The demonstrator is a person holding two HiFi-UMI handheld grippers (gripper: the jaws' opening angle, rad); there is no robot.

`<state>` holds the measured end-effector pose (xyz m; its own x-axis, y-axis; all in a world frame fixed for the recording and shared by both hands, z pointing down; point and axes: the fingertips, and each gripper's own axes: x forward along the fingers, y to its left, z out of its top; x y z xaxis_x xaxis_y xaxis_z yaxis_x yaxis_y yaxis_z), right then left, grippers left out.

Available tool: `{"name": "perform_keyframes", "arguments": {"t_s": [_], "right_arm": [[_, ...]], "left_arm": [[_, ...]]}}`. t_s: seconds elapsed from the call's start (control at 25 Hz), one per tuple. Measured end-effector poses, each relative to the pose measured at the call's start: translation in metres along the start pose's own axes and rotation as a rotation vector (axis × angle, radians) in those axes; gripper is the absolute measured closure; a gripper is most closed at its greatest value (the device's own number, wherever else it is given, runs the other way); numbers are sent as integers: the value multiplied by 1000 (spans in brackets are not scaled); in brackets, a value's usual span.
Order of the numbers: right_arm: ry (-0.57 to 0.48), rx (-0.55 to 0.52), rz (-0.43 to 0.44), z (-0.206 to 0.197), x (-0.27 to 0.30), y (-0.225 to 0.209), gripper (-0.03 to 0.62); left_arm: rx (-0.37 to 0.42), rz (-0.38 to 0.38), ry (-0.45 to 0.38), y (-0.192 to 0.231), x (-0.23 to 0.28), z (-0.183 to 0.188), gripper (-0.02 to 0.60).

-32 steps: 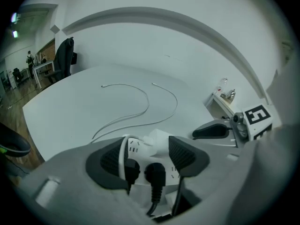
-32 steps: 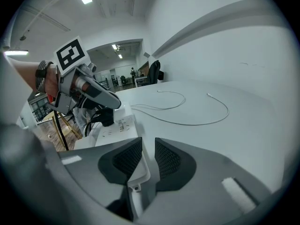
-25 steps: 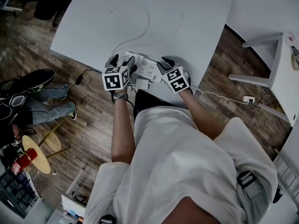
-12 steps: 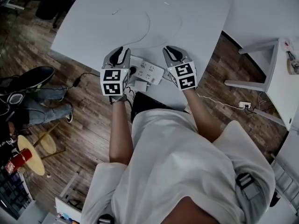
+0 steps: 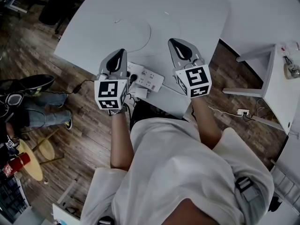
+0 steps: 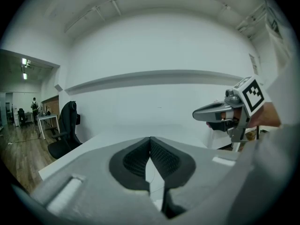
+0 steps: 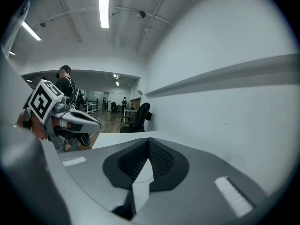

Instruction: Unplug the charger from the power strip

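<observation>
The small white square charger [image 5: 140, 93] is lying on the near edge of the big white table [image 5: 187, 13], just beside the long white power strip [image 5: 151, 78]. It is looking as if it is sitting next to the strip and not standing up in one of the holes, so I am guessing the pulling-out part is already done. From this high up, though, I cannot tell for sure that its pins are all the way out. A small black plug [image 5: 132, 78] is sitting at the left end of the strip, and a thin white cable [image 5: 150, 32] is curling over the table behind it. The left hand-held gripper [image 5: 118, 55] is hanging in the air above the left end of the strip, well off the table, with its two jaws pressed together and nothing between them. The right hand-held gripper [image 5: 177, 43] is hanging above the table to the right of the strip, and its jaws are pressed together too, pinching nothing. Neither one is touching the charger or the strip. If the charger really is out, nothing is waiting to be done. If it is not, one hand-held gripper is going to need to hold the strip down while the other pulls the charger free.
</observation>
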<state>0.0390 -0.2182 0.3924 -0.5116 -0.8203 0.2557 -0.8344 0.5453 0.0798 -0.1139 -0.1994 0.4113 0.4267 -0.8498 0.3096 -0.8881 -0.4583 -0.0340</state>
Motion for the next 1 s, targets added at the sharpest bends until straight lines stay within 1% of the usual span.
{"name": "perform_keyframes", "arguments": {"t_s": [0.24,0.44,0.6,0.72,0.84,1.0], "right_arm": [[-123,-54,5,81,-17,-6,591],[-197,-86,3,128,-23,-3,591],[-229,-112,7,150,-28,4,592],[-244,-130,14,165,-33,11,592],[-265,-142,16,180,-38,13,592],[-283,-155,11,193,-41,15,592]], "left_arm": [[56,4,-77,3,-12,62,577],[131,-5,-127,6,-18,105,577],[161,-15,-165,4,-23,130,577],[164,-38,-186,0,-31,145,577],[175,-52,-184,-4,-37,159,577],[216,-43,-191,-7,-40,173,577]]}}
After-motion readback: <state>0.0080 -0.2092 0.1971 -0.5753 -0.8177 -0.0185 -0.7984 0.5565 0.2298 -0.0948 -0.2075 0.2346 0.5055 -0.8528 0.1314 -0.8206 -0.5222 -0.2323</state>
